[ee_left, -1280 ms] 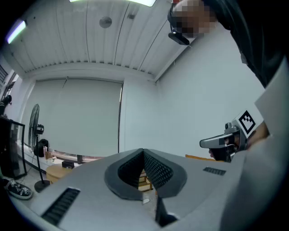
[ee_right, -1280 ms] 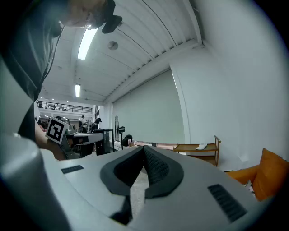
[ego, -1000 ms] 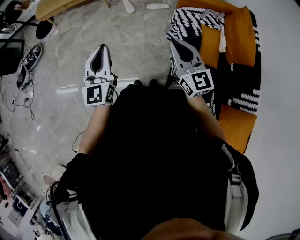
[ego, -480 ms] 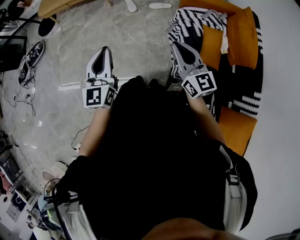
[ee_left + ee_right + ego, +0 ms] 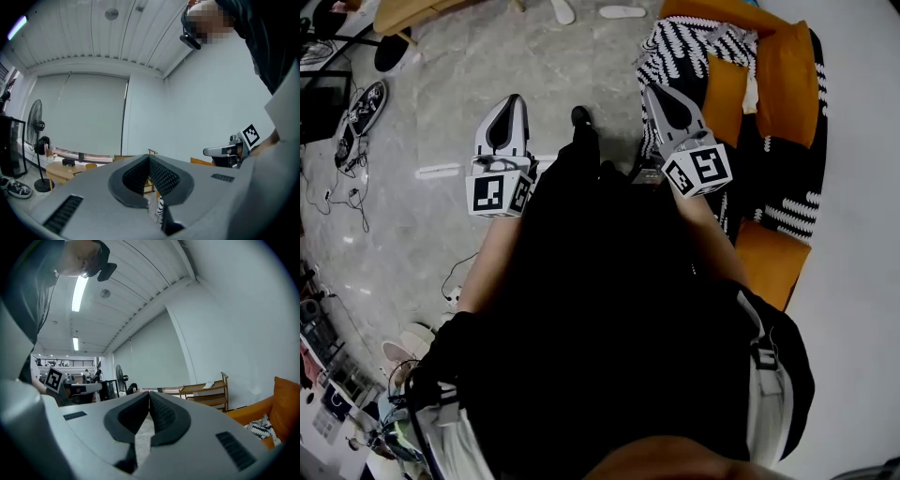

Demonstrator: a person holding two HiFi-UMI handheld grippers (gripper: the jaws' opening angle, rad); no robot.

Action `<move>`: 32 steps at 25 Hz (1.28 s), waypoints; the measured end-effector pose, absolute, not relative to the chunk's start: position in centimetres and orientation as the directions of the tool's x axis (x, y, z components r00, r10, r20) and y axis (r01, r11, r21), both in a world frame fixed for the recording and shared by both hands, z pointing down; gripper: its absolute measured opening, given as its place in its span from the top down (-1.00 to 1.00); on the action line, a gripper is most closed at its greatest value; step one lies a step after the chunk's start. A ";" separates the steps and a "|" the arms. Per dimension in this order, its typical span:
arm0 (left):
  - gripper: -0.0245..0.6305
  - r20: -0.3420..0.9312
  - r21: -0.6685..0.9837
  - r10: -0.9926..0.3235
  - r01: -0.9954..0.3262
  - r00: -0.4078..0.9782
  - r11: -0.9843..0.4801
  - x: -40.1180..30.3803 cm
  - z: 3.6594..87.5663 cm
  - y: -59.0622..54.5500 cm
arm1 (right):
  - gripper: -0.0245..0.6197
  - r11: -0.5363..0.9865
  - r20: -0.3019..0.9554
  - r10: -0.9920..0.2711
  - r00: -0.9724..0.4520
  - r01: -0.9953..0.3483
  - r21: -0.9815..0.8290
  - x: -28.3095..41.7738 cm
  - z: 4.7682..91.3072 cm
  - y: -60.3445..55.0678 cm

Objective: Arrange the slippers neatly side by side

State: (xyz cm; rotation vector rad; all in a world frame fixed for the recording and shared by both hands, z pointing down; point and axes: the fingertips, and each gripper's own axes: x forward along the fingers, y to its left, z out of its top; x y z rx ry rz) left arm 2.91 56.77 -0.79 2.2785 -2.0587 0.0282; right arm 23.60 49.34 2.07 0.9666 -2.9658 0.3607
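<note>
Two white slippers lie apart on the grey floor at the far top of the head view, one angled and the other lying crosswise to its right. My left gripper is held level well short of them, its jaws shut with nothing between them. My right gripper is at the same height beside the patterned blanket, also shut and empty. Neither gripper view shows the slippers.
An orange sofa with a black-and-white blanket stands at the right. A pair of sneakers and cables lie at the left. A wooden table stands at the top left. The person's black shoe is between the grippers.
The person's dark leg and shoe have swung forward between the two grippers. Both grippers stay shut and have hardly shifted in the view.
</note>
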 end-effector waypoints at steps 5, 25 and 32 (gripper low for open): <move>0.89 0.061 0.056 -0.993 -0.994 0.097 -0.094 1.4 0.0 53.5 | 0.82 0.778 0.090 -0.590 -0.802 -0.595 -0.201 22.8 2.2 46.1; 0.89 0.041 0.173 -0.991 -0.978 0.129 -0.121 -7.5 1.2 34.6 | 0.82 0.753 0.208 -0.601 -0.772 -0.634 -0.176 14.5 3.0 29.7; 0.89 0.025 0.233 -0.987 -0.961 0.158 -0.148 -9.0 1.5 30.7 | 0.82 0.759 0.215 -0.598 -0.772 -0.632 -0.156 11.7 2.8 25.5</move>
